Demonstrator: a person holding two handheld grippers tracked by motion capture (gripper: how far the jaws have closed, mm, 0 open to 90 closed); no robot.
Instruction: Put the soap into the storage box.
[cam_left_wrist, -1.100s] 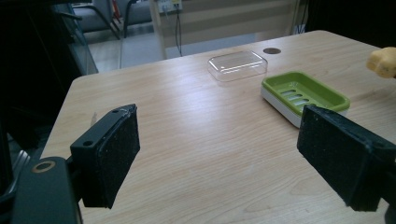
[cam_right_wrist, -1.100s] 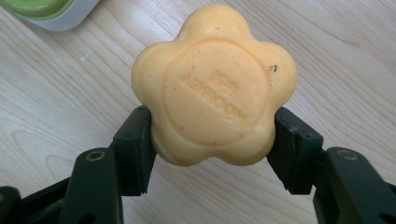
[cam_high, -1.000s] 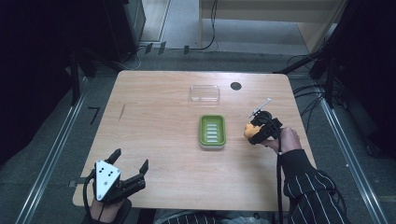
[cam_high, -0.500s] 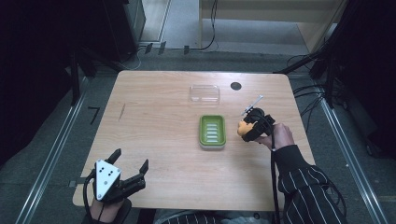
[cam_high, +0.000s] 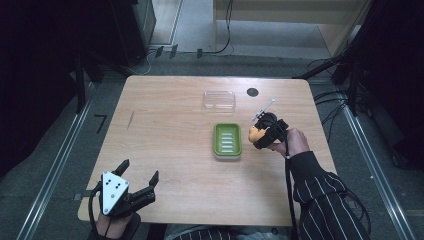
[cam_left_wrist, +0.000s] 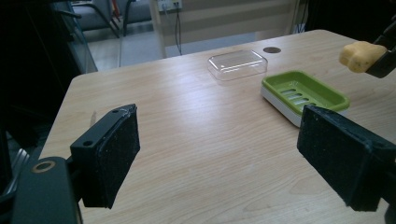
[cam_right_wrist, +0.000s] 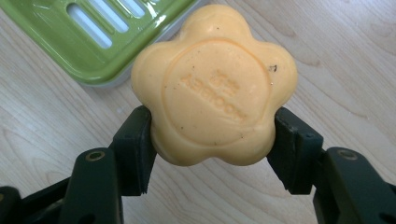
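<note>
A flower-shaped orange soap (cam_right_wrist: 214, 88) is clamped between the jaws of my right gripper (cam_right_wrist: 212, 135), which is shut on it. In the high view that gripper (cam_high: 260, 135) holds the soap (cam_high: 255, 133) just right of the green soap dish (cam_high: 227, 140), above the table. The dish (cam_right_wrist: 93, 37) has slots in its floor and is empty. My left gripper (cam_high: 140, 180) rests at the table's near left corner, open with nothing between its pads (cam_left_wrist: 114, 158). From there I see the dish (cam_left_wrist: 303, 93) and the soap (cam_left_wrist: 362, 56) at the far right.
A clear plastic lid (cam_high: 219, 100) lies behind the dish, near the far edge. A dark round hole (cam_high: 252, 92) sits in the tabletop to its right. The wooden table (cam_high: 165, 130) has bare room across its left half. Cables run on the floor around it.
My right gripper has carried the soap leftward toward the green dish. The left gripper has stayed where it was.
</note>
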